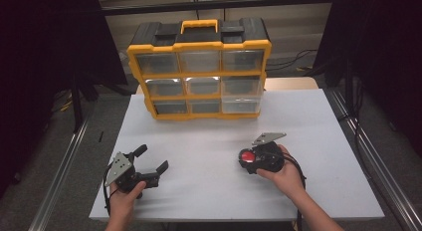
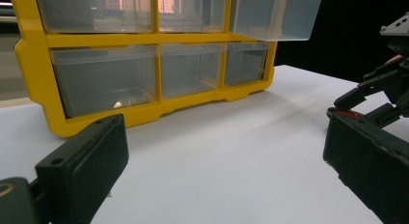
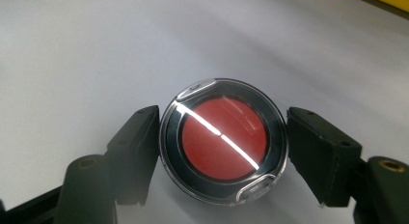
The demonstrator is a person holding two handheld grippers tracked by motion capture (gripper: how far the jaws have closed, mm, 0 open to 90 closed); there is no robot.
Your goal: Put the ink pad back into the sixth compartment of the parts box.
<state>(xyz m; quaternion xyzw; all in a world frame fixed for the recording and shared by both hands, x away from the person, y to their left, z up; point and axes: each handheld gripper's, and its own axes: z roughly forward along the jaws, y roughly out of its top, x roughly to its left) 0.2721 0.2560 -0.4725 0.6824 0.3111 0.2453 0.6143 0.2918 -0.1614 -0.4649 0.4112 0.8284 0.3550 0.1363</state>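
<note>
The right claw (image 3: 222, 151) clasped a round red-faced case (image 3: 223, 139); squeezing evenly across its rim seemed wise. The left claw (image 1: 153, 159) stood released.

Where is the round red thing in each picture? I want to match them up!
High view: the round red case sits right of centre, low, between the right gripper's jaws.
Left gripper view: a thin red sliver at the right edge, probably the case.
Right gripper view: the case is at centre, between both black jaws.
Shared landmark: the yellow drawer organizer.
</note>
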